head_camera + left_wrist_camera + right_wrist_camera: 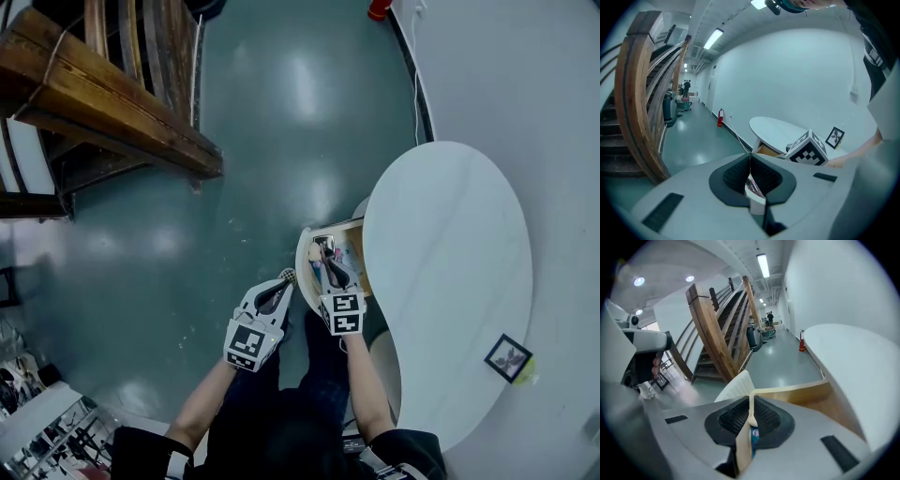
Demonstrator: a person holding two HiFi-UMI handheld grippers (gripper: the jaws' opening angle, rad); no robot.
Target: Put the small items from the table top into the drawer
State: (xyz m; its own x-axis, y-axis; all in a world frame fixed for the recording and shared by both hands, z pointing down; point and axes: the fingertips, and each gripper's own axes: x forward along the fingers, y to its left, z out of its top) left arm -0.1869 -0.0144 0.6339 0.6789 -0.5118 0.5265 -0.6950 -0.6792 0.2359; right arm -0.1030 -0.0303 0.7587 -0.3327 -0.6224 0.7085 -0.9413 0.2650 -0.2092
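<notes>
Beside white table (450, 253), open drawer (339, 226) juts left in head view

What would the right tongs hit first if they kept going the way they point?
The right tongs would likely meet the open drawer first, near its front corner; depth is unclear.

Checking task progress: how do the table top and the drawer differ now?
Load: the table top looks bare but for a small framed picture near its edge; the drawer holds several small items. Look: the table top is big and plain white; the drawer is small, wood-sided, pulled open. Grippers: the right gripper hangs over the drawer, the left gripper just outside its front; none over the table top. Shared: one piece of furniture.
</notes>
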